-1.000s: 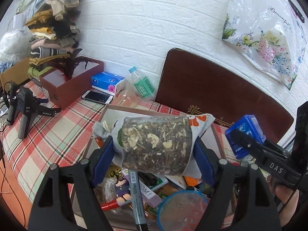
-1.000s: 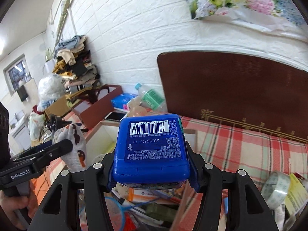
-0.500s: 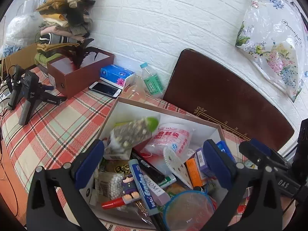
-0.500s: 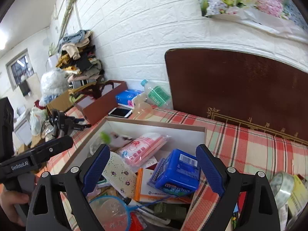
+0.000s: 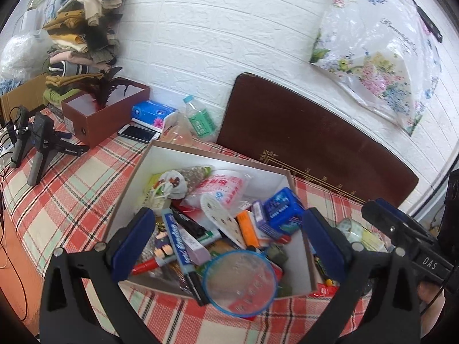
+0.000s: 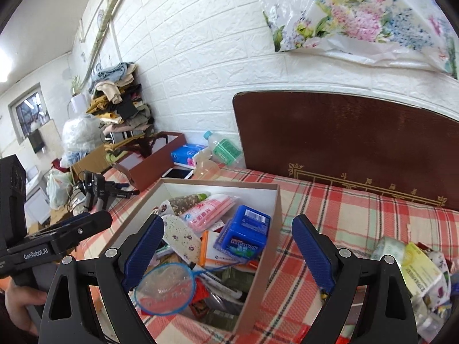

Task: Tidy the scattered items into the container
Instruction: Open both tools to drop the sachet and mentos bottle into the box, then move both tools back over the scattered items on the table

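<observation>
An open cardboard box (image 5: 200,159) (image 6: 272,229) on the plaid cloth is full of small items. The blue plastic box (image 5: 282,210) (image 6: 246,233) lies at its right side. The patterned pouch of dried bits (image 5: 195,173) (image 6: 183,202) lies at its far left, next to a pink packet (image 5: 221,187). My left gripper (image 5: 226,246) is open and empty above the box's near side. My right gripper (image 6: 229,250) is open and empty above the box's right part. Loose items (image 6: 413,263), among them a tape roll (image 6: 385,248), lie on the cloth to the right.
A brown shoebox (image 5: 106,114), tissue pack (image 5: 153,111), phone (image 5: 139,133) and water bottle (image 5: 200,121) stand by the white brick wall. A spare gripper (image 5: 43,146) rests at the left. A dark wooden board (image 5: 315,143) leans behind the box.
Both grippers opened. The pouch dropped from my left gripper and the blue box from my right into the cardboard box. Both grippers then drew back and up.
</observation>
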Action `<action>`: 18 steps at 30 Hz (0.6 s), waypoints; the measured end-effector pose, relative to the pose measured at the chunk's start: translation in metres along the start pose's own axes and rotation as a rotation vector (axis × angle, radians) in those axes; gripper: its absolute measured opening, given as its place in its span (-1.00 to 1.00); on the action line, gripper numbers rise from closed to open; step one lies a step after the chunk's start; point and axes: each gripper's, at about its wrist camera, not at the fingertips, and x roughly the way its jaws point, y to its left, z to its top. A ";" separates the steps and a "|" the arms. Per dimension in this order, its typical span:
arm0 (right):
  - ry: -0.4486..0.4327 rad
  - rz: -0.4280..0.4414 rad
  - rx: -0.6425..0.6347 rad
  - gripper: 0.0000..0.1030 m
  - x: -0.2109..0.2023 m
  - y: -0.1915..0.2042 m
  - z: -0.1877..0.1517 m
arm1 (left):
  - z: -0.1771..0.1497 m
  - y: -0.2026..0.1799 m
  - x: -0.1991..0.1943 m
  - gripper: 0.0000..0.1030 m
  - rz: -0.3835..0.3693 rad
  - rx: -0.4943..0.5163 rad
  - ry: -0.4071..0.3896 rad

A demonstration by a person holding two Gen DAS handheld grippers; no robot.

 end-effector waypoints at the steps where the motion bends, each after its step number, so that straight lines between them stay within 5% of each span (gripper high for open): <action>1: -0.005 -0.004 0.006 0.78 -0.008 -0.003 -0.001 | -0.002 -0.006 -0.003 0.99 -0.004 0.007 -0.001; 18: -0.037 -0.130 0.101 0.79 -0.118 -0.105 -0.040 | -0.048 -0.145 -0.016 0.99 -0.102 0.165 0.049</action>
